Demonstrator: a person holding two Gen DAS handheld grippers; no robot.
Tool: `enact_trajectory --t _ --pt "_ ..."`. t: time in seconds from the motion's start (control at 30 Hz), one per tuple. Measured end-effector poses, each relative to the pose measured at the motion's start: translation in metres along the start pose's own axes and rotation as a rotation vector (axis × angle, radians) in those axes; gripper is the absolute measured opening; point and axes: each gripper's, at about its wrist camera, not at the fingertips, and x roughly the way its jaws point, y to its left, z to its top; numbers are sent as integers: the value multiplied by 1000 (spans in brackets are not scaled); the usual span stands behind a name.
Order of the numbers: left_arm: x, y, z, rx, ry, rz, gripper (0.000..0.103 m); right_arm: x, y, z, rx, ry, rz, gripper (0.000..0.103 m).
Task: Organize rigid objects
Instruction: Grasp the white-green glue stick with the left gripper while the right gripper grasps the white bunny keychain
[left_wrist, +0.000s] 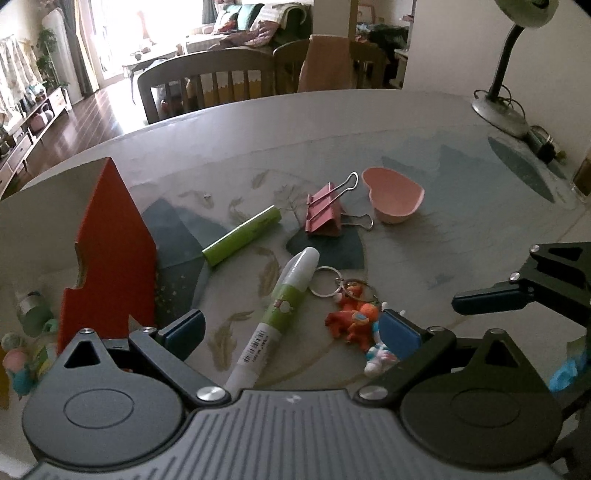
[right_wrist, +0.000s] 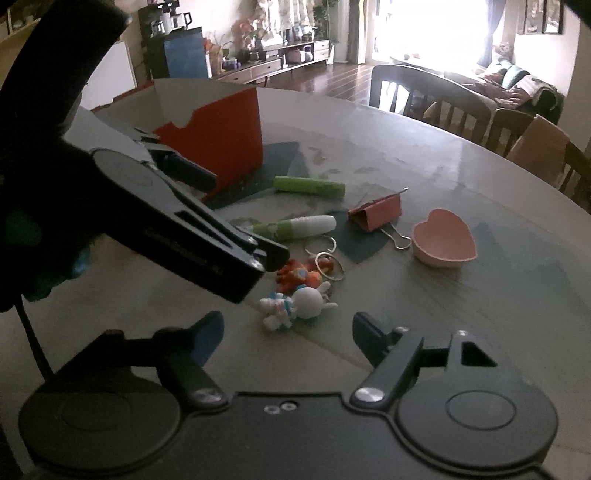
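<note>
Nearest in the left wrist view, the left claw (left_wrist: 291, 332) hangs wide open just above the surface (left_wrist: 424, 155), its blue-padded fingers (left_wrist: 186, 328) straddling the near end of a white and green marker (left_wrist: 275, 317) and gripping nothing. Just right of the marker lies a keychain (left_wrist: 354, 317) with an orange figure and a white figure, its metal ring touching the marker's barrel. The right claw (right_wrist: 288, 332) is also open and empty, hovering just near of the white figure, with one of its fingers reaching in from the right edge of the left wrist view. Farther out, a green tube (left_wrist: 242, 236) lies slantwise, and to its right a pink binder clip (left_wrist: 325, 214) rests with its wire handles spread. Just right of the clip sits a pink heart-shaped dish (left_wrist: 393, 199), upright and empty. On the left stands an open box with a red side panel (left_wrist: 110, 258), small items lying inside it. At the far right of the surface is the base of a desk lamp (left_wrist: 498, 114), and beyond the far edge stand wooden chairs (left_wrist: 207, 81).
</note>
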Motion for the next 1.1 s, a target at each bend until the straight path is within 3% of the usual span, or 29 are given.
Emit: enact_trajectory --t 0.17,0.37,0.7,0.87,0.93,0.97,1.1 --pt "11 5 2 -7 30 -9 76 10 -3 3 1 11 5 74" --pt "24 16 1 -26 63 -17 63 22 -5 5 -10 26 12 66" --pt "35 17 -1 -41 80 -19 55 38 -4 9 -27 48 -3 61" --pt "32 16 -2 -43 72 -24 32 42 -4 9 -14 54 -14 60" --pt "32 16 -3 -41 70 -24 30 42 -3 8 -16 53 -19 59" --pt "31 15 -4 -40 68 -24 22 42 -3 8 -13 53 -19 59" --pt "30 15 -5 -48 71 -30 17 37 -4 6 0 54 -21 59"
